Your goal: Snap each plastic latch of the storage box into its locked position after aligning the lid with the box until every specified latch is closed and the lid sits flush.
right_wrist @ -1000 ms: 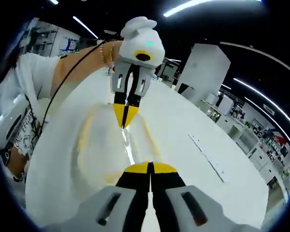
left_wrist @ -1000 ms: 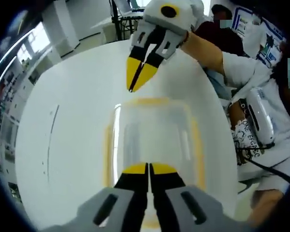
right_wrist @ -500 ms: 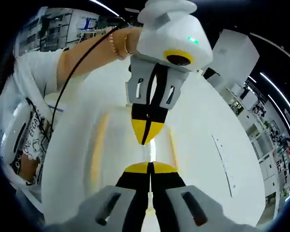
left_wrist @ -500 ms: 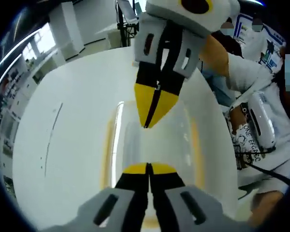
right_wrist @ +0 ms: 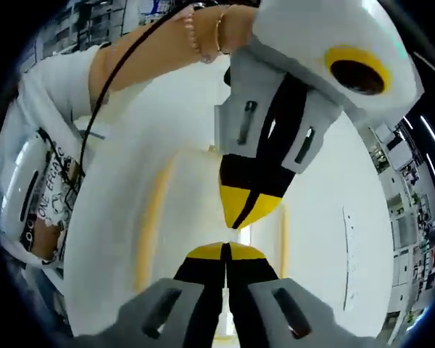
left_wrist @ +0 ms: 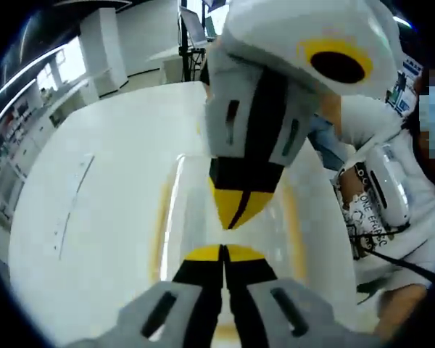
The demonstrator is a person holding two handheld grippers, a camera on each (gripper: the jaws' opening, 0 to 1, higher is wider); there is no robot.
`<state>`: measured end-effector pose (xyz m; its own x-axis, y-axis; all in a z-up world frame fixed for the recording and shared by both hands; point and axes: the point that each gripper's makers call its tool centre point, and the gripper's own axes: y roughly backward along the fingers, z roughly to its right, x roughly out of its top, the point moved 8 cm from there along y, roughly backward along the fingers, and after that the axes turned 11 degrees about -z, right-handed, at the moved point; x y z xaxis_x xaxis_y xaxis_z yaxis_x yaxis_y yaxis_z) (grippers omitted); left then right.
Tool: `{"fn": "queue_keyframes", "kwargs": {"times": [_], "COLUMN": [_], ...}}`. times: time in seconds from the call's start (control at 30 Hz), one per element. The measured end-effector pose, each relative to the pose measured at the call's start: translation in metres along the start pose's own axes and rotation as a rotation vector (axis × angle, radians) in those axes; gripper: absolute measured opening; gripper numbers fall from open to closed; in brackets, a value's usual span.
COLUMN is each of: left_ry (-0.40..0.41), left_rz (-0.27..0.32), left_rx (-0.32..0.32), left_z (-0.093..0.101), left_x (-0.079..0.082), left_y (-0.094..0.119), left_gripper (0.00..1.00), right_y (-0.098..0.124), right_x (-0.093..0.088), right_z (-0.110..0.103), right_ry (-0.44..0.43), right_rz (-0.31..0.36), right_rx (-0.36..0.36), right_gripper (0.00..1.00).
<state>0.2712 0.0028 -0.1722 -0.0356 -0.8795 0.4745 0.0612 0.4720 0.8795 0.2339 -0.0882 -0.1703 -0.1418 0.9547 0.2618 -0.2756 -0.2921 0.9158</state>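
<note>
Two closed tools [left_wrist: 223,254] [right_wrist: 225,251] over storage box [left_wrist: 175,210]

A large lab or workshop hall is showing: ceiling strip lights [right_wrist: 429,123], shelving [left_wrist: 14,138], a white worktable [left_wrist: 109,181].

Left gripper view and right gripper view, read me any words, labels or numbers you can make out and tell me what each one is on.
"ONE EF..." in dark letters on the person's white shirt, partly hidden by folds; the rest is unreadable.
"ONE EFC..." on the same shirt, sideways and cut off.
Posters on the far wall: too blurred to read.
Storage box, left gripper, right gripper: no text.
</note>
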Motion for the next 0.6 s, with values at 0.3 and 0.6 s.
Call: {"fn": "queue_keyframes", "kwargs": {"times": [0.3, 0.6], "left_ry": [0.046, 0.065], "left_rz": [0.017, 0.076], "left_rx": [0.033, 0.096], "left_z": [-0.005, 0.003], "left_x": [-0.024, -0.052], "left_y": [0.016, 0.031], "left_gripper": [0.0, 0.01], "right_y": [0.001, 0.004], "right_x": [0.007, 0.008], "right_z": [0.002, -0.001], "right_ry": [0.056, 0.081], "right_rz": [-0.103, -0.144], "right_rx": [-0.003, -0.015], "right_gripper": [0.0, 0.0]}}
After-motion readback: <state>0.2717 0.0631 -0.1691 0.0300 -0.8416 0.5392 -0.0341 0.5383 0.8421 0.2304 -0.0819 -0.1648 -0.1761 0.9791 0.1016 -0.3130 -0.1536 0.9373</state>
